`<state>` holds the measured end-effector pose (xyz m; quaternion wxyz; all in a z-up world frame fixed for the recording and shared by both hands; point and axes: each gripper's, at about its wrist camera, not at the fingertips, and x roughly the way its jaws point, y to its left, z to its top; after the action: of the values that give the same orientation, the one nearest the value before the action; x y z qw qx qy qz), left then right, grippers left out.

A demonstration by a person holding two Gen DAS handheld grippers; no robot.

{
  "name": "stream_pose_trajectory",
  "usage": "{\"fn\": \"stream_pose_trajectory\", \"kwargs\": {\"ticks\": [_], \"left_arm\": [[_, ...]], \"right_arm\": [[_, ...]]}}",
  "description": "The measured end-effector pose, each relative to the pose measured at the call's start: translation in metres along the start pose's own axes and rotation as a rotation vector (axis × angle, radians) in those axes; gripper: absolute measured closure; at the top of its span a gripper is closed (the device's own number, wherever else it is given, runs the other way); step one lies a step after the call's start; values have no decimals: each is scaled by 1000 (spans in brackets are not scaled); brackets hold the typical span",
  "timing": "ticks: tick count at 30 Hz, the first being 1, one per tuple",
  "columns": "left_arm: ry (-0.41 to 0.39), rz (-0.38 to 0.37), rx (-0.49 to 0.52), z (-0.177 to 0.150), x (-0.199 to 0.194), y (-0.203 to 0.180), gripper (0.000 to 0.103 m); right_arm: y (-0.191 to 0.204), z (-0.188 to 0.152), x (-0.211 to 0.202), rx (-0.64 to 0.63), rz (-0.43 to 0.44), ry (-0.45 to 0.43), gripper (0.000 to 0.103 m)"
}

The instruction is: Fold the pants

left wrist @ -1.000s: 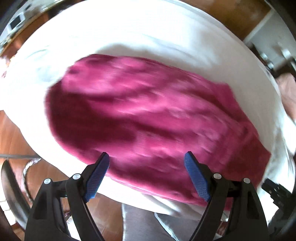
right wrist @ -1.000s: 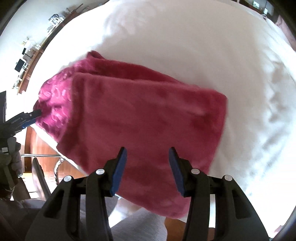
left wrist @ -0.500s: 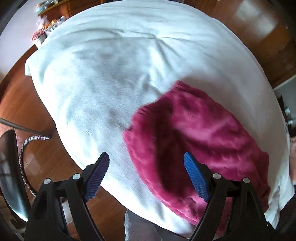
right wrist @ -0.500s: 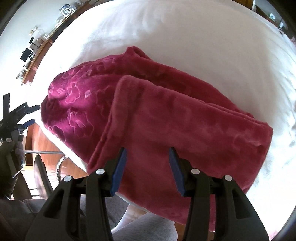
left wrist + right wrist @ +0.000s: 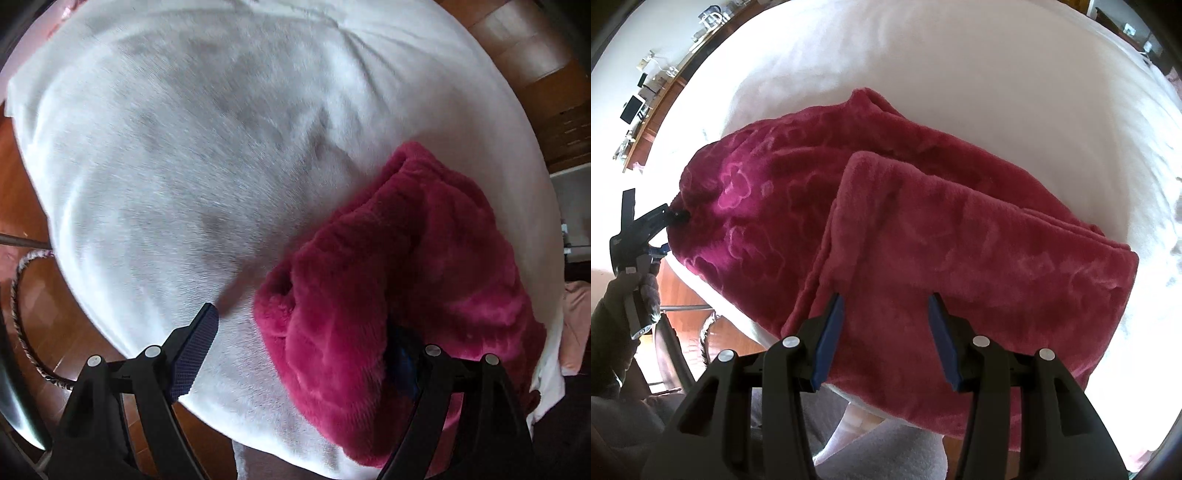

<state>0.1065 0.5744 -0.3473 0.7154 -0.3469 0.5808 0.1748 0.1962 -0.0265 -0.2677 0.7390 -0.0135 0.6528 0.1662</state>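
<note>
We judge the folding well advanced: the pants (image 5: 923, 236) lie as a thick layered bundle near the front edge of the white-covered table (image 5: 960, 74), one flap already doubled over the rest, with perhaps a last fold or tidying left. The fabric is plush magenta fleece with a faint embossed pattern. The left gripper (image 5: 306, 347) stands wide at the bundle's end, one finger buried in a fold, nothing pinched; the right gripper (image 5: 886, 332) hovers half-open above, empty.

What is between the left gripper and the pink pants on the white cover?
Nothing visible: the left gripper, open, already straddles the end of the pants on the white cover, one finger sunk into the fleece.
</note>
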Motion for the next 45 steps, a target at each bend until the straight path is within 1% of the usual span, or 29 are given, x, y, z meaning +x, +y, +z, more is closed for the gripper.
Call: {"fn": "stream_pose_trajectory", "kwargs": {"ticks": [1, 2, 4, 5, 6, 8, 10, 14, 17, 19, 22, 23, 26, 28, 30, 34, 37, 40, 43, 45], "left_arm": [[13, -8, 4, 2, 4, -1, 29], [29, -21, 11, 3, 8, -2, 40], [46, -49, 8, 5, 12, -5, 50], [43, -49, 9, 6, 12, -8, 57], [43, -55, 13, 6, 11, -10, 60], [36, -67, 22, 5, 5, -15, 69], [11, -91, 35, 3, -8, -23, 72], [-49, -127, 63, -6, -40, -41, 74], [-104, -167, 91, -17, -68, -65, 74], [-132, -183, 115, -24, -79, -81, 74], [-186, -188, 206, -47, -106, -125, 74], [-199, -193, 231, -48, -114, -126, 74], [-237, -214, 314, -72, -137, -168, 74], [-257, -227, 359, -85, -147, -190, 74], [-278, -241, 419, -107, -159, -219, 74], [-303, -242, 527, -150, -169, -269, 74], [-298, -250, 587, -182, -173, -295, 74], [-298, -241, 669, -214, -169, -322, 74], [-282, -217, 766, -253, -160, -351, 74], [-274, -199, 822, -273, -154, -365, 74]], "right_arm": [[-1, -1, 0, 4, -4, 2, 55], [-2, -2, -1, 8, -6, 3, 55], [-5, -4, -1, 21, -12, 7, 55], [-7, -5, -1, 25, -13, 8, 55], [-9, -6, -1, 30, -16, 7, 55], [-11, -7, -2, 35, -13, 3, 55], [-12, -6, -4, 31, -8, -5, 55], [-16, -5, -8, 16, 7, -23, 55], [-22, -5, -12, -3, 21, -35, 55], [-30, -7, -16, -11, 31, -41, 55], [-43, -11, -24, -15, 43, -54, 55], [-48, -13, -27, -15, 46, -59, 55], [-67, -21, -36, -8, 55, -72, 55], [-83, -28, -41, 2, 61, -77, 55], [-101, -34, -46, 17, 69, -82, 55], [-132, -48, -55, 41, 82, -101, 54], [-155, -58, -60, 60, 89, -112, 55], [-174, -66, -63, 87, 118, -117, 54], [-192, -75, -66, 98, 140, -121, 54], [-201, -82, -68, 101, 154, -123, 54]]}}
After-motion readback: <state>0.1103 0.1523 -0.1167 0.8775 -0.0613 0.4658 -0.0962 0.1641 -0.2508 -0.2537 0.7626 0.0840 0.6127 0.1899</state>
